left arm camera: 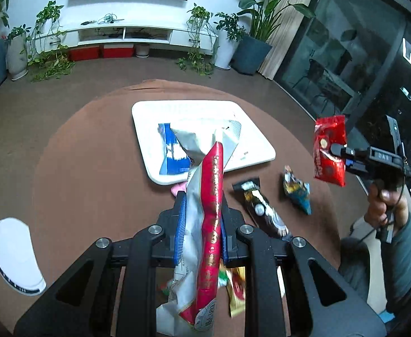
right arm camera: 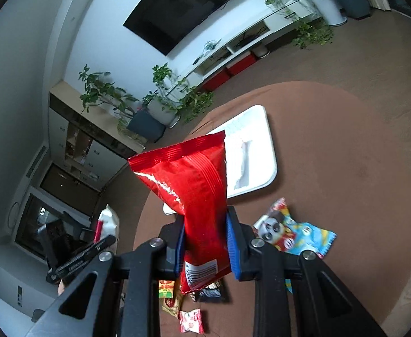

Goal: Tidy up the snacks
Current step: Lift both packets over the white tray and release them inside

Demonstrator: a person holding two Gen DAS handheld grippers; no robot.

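Gripping a red-and-white pouch (left arm camera: 205, 210), left hand-held gripper (left arm camera: 202, 210) hangs over worktop (left arm camera: 93, 168); right hand-held gripper (right arm camera: 205, 224) clamps red packet (right arm camera: 194, 185).

on the right gripper (left arm camera: 335, 149), seen from the left wrist view, small raised characters on the black body seem to read "dab", though they are too small to be sure. the red packet (right arm camera: 194, 196) carries a barcode label with digits, of which only a "6" is clear. the red-and-white pouch (left arm camera: 208, 224) bears printed characters down its red band, too blurred to read.
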